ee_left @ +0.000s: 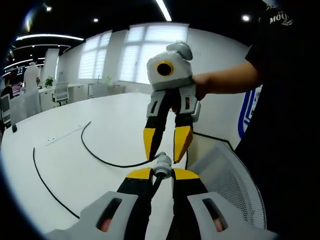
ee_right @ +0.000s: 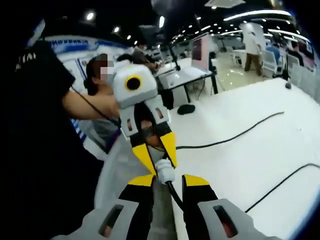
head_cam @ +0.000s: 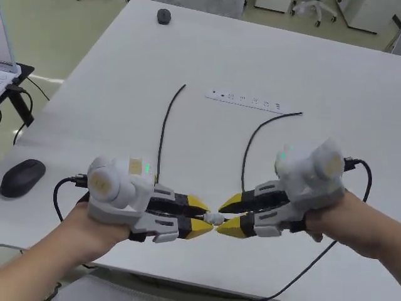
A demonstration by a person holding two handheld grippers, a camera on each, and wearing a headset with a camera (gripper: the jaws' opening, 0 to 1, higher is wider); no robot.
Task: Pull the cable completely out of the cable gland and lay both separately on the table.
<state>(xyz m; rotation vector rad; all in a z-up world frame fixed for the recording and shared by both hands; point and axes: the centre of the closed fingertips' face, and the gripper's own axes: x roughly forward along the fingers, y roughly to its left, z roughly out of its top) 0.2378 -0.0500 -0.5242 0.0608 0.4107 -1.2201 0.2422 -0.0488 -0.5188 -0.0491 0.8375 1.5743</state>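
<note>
Head view puts the job at an early stage. The cable gland hangs in the air just over the near edge of the white worktop. It is caught between the tips of the left tool and the right tool, which meet nose to nose, and nothing is laid down apart yet. In the right gripper view the black cable runs out of the gland and down between that tool's own jaws, so I judge it is not pulled free. The whole draw-out and the setting down of the two parts are left to do. The left tool is pinching the gland, its yellow tips pressed against either side of the pale body in the left gripper view. The right tool's jaws stand a little apart around the cable, and from these angles I cannot tell whether they bite on it or only straddle it. The gland is a small, light grey-white plug, round, with a ringed end and a darker centre on the face turned to the left gripper view. The cable is thin, black and limp. Two long black runs lie curved on the worktop beyond the tools, one behind each, well apart from each other.
</note>
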